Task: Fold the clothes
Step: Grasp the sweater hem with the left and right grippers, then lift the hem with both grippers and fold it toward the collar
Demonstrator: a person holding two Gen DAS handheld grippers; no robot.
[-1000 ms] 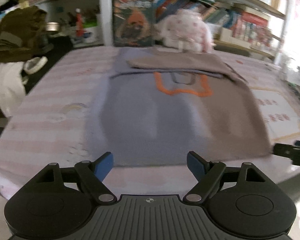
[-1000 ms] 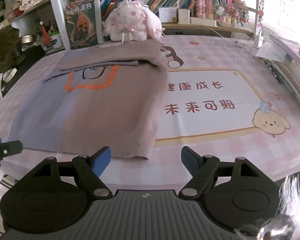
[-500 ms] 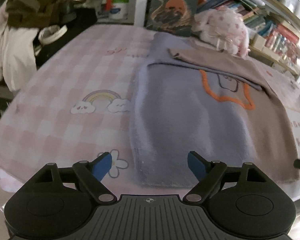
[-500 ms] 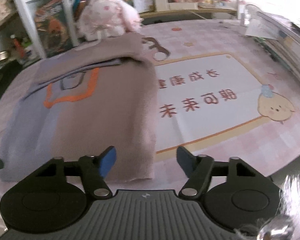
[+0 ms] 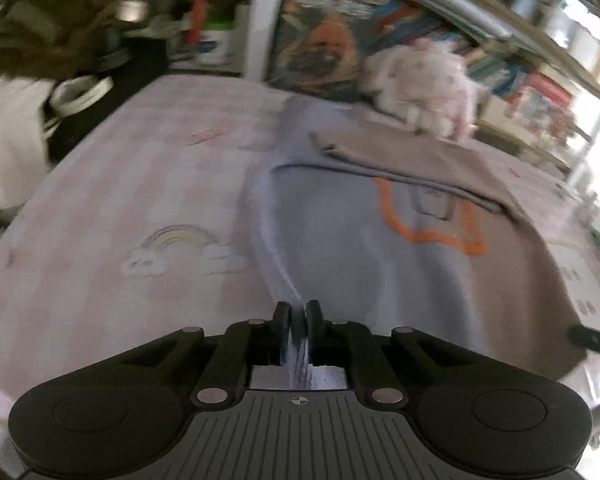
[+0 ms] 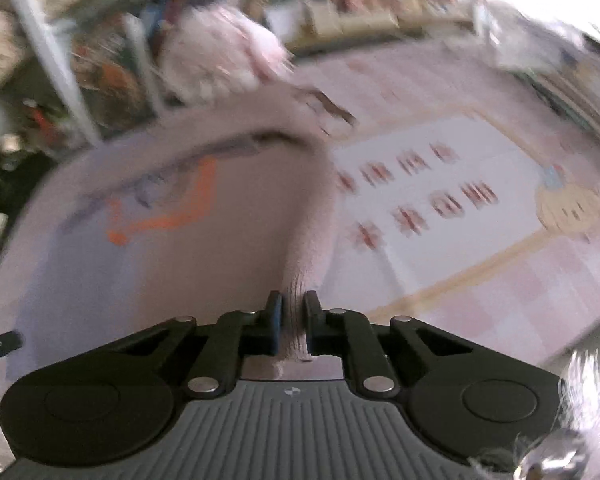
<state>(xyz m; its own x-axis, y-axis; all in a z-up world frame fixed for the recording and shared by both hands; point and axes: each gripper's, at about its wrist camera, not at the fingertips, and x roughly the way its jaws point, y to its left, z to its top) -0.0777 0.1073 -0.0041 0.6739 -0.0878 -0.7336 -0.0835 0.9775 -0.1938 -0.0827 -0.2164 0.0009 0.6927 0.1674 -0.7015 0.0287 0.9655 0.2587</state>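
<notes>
Sweater of soft lilac-and-taupe knit with an orange outline (image 5: 400,240) lies flat on your pink checked bench (image 5: 120,184). Your left tool (image 5: 299,322) is closing, pinching its near lilac corner. Your right tool (image 6: 293,312) is closing on the taupe corner.
</notes>
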